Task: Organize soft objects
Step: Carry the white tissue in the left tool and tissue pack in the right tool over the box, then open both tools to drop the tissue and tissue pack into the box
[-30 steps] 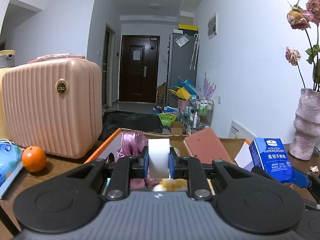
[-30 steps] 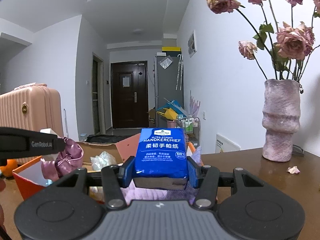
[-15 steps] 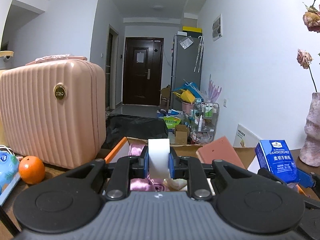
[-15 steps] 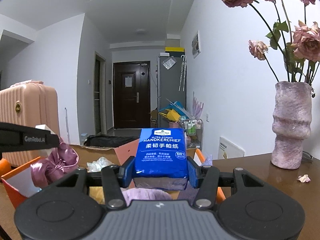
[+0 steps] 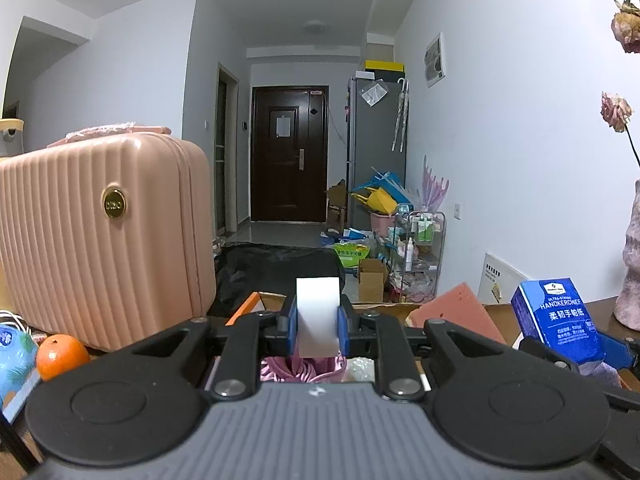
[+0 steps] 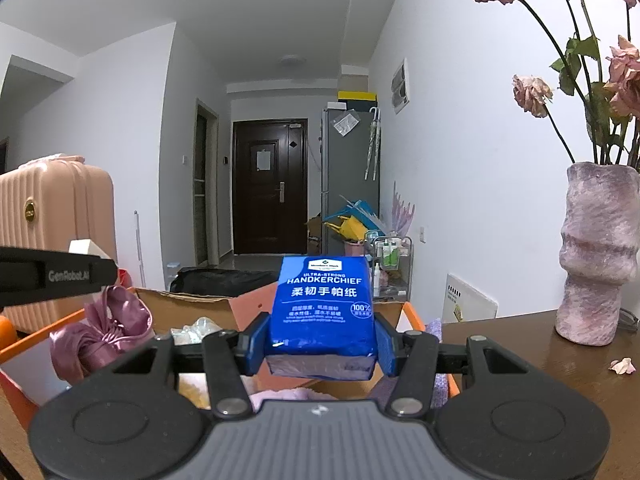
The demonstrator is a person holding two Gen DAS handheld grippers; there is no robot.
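**Both grippers loaded above the box**

We see the left gripper [image 5: 318,330] clamped on a white block [image 5: 318,326], its blue pads pressed flat against both sides. The block stands upright, dead centre in the left wrist view. Below it, at 6 o'clock, pink satin cloth [image 5: 300,368] lies in the cardboard box [image 5: 494,312], whose orange rim [image 5: 242,312] shows at 9 o'clock of the block.

The right gripper [image 6: 322,338] is closed on a blue tissue pack [image 6: 322,304], pads tight on its two sides, printed face toward the camera. In the left wrist view that pack [image 5: 560,320] sits at 3 o'clock, near the frame edge.

From the right wrist view the box [image 6: 192,308] lies under and beyond the pack. At 9 o'clock of the pack we note the satin cloth [image 6: 102,332], bunched, with the left gripper's black body [image 6: 52,276] just above it. A clear crumpled bag [image 6: 196,328] lies between cloth and pack.

Surroundings: pink suitcase [image 5: 100,232] at 9 o'clock in the left view, an orange [image 5: 62,356] at its foot. Vase [image 6: 600,256] with dried roses [image 6: 536,92] at 3 o'clock in the right view, standing on the brown table [image 6: 540,380].
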